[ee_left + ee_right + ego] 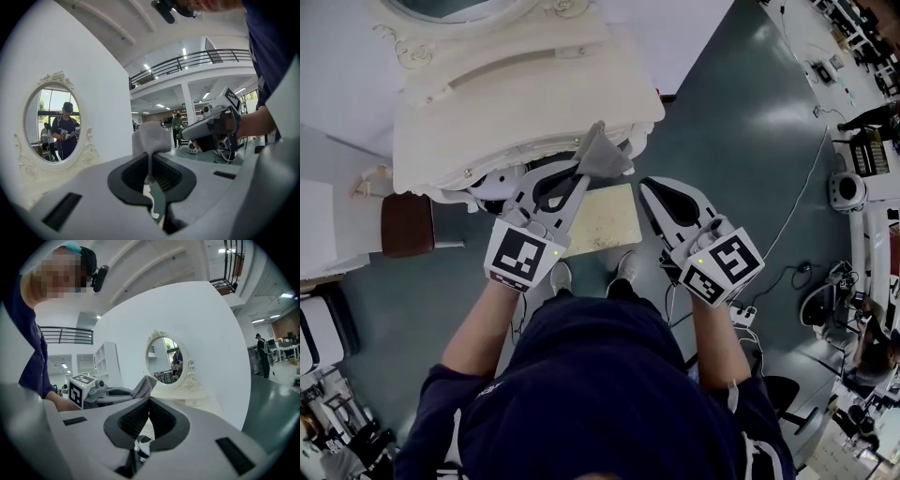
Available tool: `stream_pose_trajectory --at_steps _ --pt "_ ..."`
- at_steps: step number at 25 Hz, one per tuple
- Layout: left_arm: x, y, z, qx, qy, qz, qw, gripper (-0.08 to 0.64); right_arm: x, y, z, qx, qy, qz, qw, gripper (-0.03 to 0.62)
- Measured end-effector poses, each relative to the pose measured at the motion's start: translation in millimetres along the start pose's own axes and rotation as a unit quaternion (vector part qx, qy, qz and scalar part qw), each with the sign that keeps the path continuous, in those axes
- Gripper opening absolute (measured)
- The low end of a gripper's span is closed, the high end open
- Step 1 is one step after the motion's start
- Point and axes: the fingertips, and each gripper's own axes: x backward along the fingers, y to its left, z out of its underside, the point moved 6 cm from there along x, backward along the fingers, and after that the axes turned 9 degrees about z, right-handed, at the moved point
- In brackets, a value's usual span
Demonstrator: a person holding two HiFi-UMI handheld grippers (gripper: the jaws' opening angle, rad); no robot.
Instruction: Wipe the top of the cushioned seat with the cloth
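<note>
The grey cloth [606, 155] is clamped in the left gripper [579, 178], held by the dressing table [487, 94] edge, beyond the cushioned seat [605, 223]. The right gripper [651, 195] is closed on nothing.

A white carved dressing table [525, 94] is standing against a white wall [337, 66]. Its oval mirror [164, 358] is sitting upright in a scrolled frame. A brown-topped stool [406, 225] is standing just beside the table's left end. The dark grey-green floor [750, 122] is stretching away to the right, and a thin cable [806, 187] is trailing across it toward a power strip [742, 313]. A railed balcony [187, 61] is running overhead in the distance. Far off, a person [263, 355] is standing on the floor.
</note>
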Motion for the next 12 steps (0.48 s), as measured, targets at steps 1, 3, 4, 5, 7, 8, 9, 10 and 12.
stream_pose_trajectory --at_steps 1,3,4,5,7,8,9,10,12 --pt "-0.7 -0.5 0.1 0.001 0.0 0.001 1.0 0.026 0.1 -0.5 0.4 0.0 0.001 0.0 1.0 0.025" --pt "-2.0 -1.1 0.5 0.001 0.0 0.001 1.0 0.026 0.0 -1.3 1.2 -0.001 0.002 0.001 1.0 0.025" --pt "-2.5 -1.1 0.7 0.002 0.0 0.002 1.0 0.026 -0.4 -1.8 1.8 0.0 0.003 0.001 1.0 0.025" --pt "-3.2 -0.9 0.8 0.002 0.0 0.002 1.0 0.026 -1.0 -2.3 2.4 0.0 0.004 0.001 1.0 0.025" --pt "-4.4 -0.4 1.2 0.002 0.0 0.002 1.0 0.026 -2.4 -3.5 3.5 0.001 0.007 0.001 1.0 0.025" --pt "-4.8 -0.5 1.8 0.002 0.001 0.003 1.0 0.026 -2.8 -3.9 4.0 0.001 0.008 0.002 1.0 0.025" --pt "-5.0 -0.5 2.6 0.003 0.001 0.003 1.0 0.026 -3.2 -4.2 4.5 0.0 0.008 0.002 1.0 0.025" --pt "-5.3 -0.7 3.3 0.004 0.001 0.003 1.0 0.026 -3.4 -4.5 4.9 0.0 0.009 0.001 1.0 0.025" --pt "-6.0 -1.7 4.3 0.005 0.002 0.004 1.0 0.026 -3.2 -4.9 6.1 0.0 0.01 0.001 1.0 0.025"
